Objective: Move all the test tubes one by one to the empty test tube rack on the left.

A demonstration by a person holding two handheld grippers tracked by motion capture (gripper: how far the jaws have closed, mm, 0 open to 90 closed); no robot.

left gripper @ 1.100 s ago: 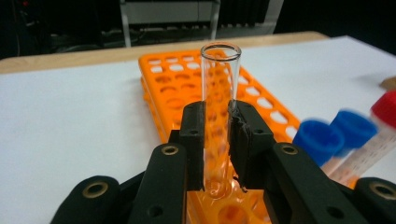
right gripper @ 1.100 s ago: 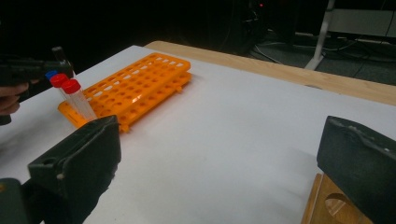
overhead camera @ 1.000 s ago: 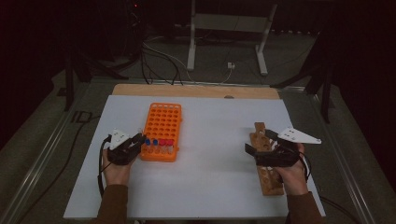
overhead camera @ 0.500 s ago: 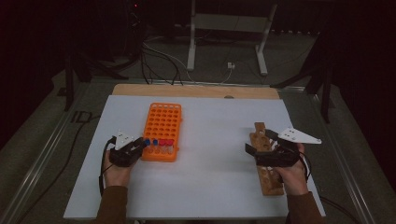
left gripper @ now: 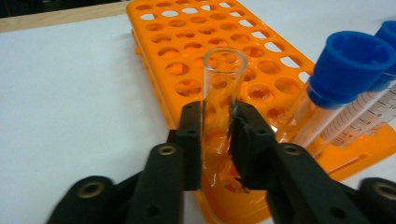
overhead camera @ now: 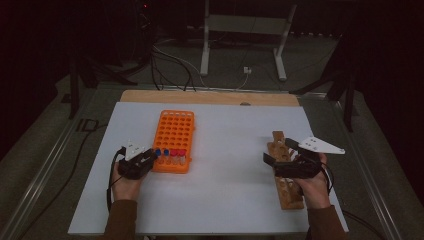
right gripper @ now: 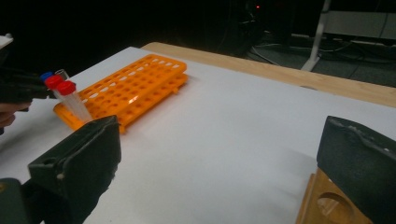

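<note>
Left gripper [left gripper: 217, 135] has just been easing open, but its pads still pinch the clear uncapped tube [left gripper: 223, 81], seated in a near-corner hole of the orange rack [overhead camera: 175, 137], about 9 o'clock on the bench [overhead camera: 230, 200]. Release straight; don't tip it. Tube's long axis looks near vertical, mouth up. Right gripper [right gripper: 224, 163] wide open, empty.

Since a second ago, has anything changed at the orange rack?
Little visibly moved. The left gripper sits at the orange rack's near corner, its jaws just opening slightly around the clear uncapped tube. The right gripper stays open over the wooden rack.
</note>
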